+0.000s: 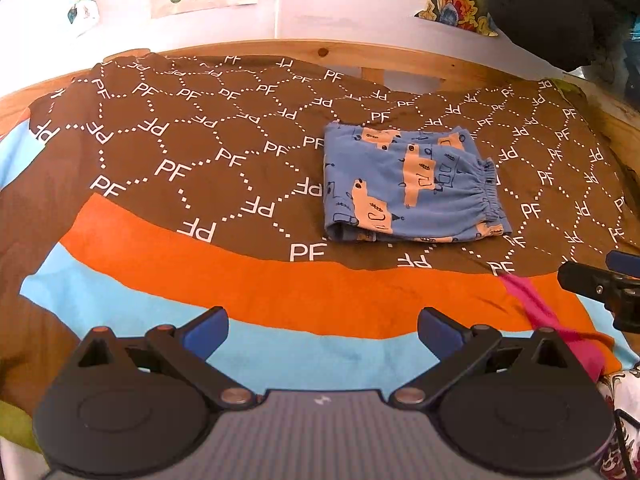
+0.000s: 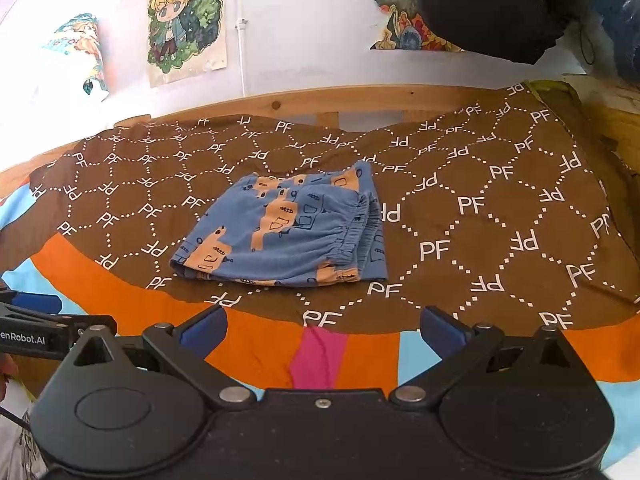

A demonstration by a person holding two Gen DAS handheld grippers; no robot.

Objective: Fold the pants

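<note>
While hovering low over the orange and blue bands of the bedspread point(image 1: 280, 292), left gripper point(image 1: 322, 330) and right gripper point(image 2: 322, 330), both spread wide, gripping nothing. Farther off, on the brown PF-printed part: folded pants point(image 1: 404, 184), elastic waistband facing right, apart from both grippers. Beyond that, wooden bed frame point(image 2: 360, 96), then posters point(image 2: 186, 20) on the wall.

- The pants point(image 1: 408, 188) point(image 2: 288, 232) are small, blue, and printed with peach-orange blocks and dark line drawings.
- They are folded into a compact, roughly rectangular stack of several layers, lying flat.
- The gathered elastic waistband sits on the stack's right side, with another layer showing past it.
- The folded edge on the left is thick and rounded.
- They rest on the brown patterned part of the cover, apart from both tools.
</note>
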